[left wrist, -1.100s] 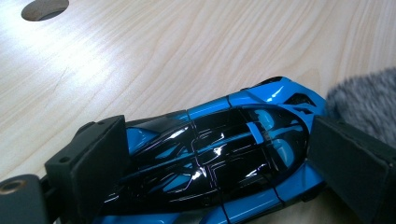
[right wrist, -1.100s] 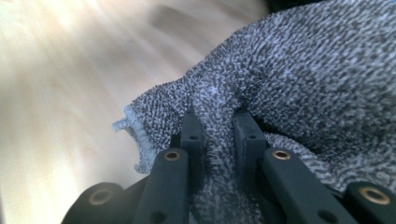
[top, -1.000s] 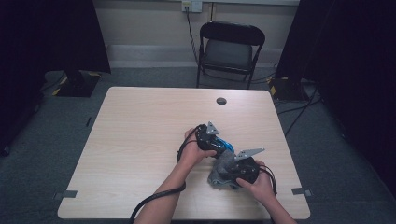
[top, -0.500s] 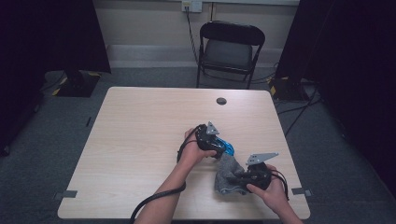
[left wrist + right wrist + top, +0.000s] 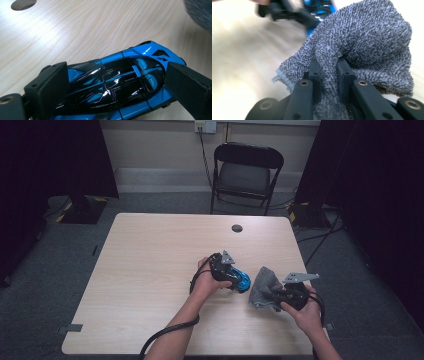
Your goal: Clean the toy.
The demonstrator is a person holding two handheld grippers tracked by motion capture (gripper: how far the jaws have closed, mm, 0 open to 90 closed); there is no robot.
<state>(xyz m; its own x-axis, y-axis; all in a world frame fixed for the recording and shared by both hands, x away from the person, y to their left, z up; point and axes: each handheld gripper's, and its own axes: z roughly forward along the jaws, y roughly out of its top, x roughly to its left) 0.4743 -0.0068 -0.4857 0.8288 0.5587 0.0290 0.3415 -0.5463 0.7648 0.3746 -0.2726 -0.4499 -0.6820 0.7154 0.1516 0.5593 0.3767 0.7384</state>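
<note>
A blue and black toy car [image 5: 120, 82] rests on the wooden table [image 5: 150, 260], with my left gripper [image 5: 117, 87] shut on it, one pad at each end of its body. In the high view that car [image 5: 242, 281] sits right of the table's middle under my left gripper [image 5: 231, 275]. My right gripper [image 5: 329, 71] is shut on a fold of a grey terry cloth [image 5: 367, 42]. The bunched cloth [image 5: 264, 287] hangs from my right gripper [image 5: 276, 295], just right of the car and apart from it.
A round cable hole [image 5: 237, 228] lies in the table's far side, also seen as a dark hole [image 5: 23, 3] in the left gripper view. A black folding chair [image 5: 245, 170] stands behind the table. Cables trail from both grippers off the near edge.
My right gripper has moved to the right and slightly up with the grey cloth, away from the car. The left gripper and car have stayed put.
</note>
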